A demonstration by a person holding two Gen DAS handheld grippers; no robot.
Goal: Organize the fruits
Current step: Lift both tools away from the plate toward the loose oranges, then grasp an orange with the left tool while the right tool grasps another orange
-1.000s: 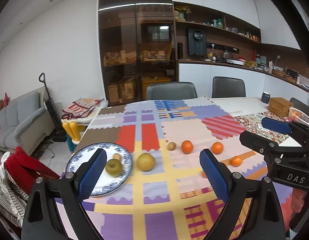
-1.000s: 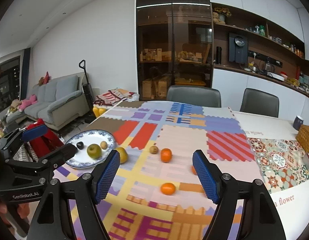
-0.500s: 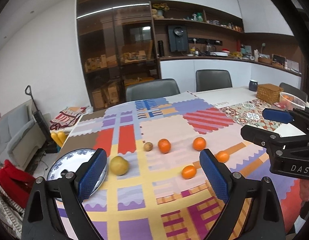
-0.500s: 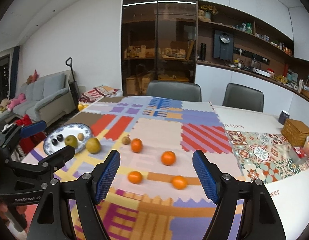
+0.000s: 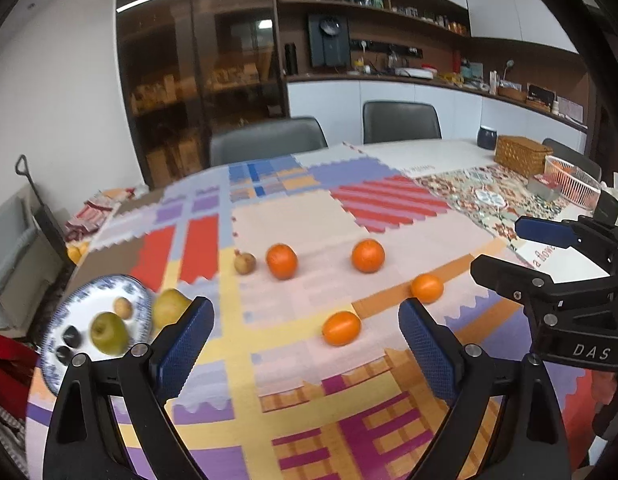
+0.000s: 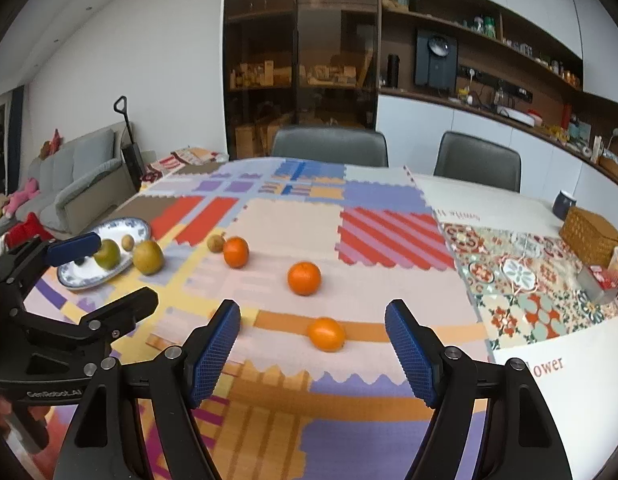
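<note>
Several oranges lie on the patchwork mat: in the left wrist view one (image 5: 341, 328) sits between my fingers, others (image 5: 427, 288) (image 5: 367, 255) (image 5: 282, 261) lie farther off. A small brown fruit (image 5: 245, 263) and a yellow pear (image 5: 169, 309) lie beside the blue-rimmed plate (image 5: 57, 354), which holds a green apple (image 5: 108, 333), a small brown fruit and dark fruits. My left gripper (image 5: 305, 340) is open and empty above the mat. My right gripper (image 6: 313, 346) is open and empty, with an orange (image 6: 326, 334) between its fingers on the mat.
A wicker basket (image 5: 523, 155), a pink plastic basket (image 5: 573, 180) and a dark cup (image 5: 486, 137) stand at the table's right end. Two grey chairs (image 6: 329, 146) stand behind the table. A sofa (image 6: 69, 184) is beyond the left edge.
Both grippers have swung right, from the plate toward the oranges, and lowered closer to the mat. Both stayed open and empty.
</note>
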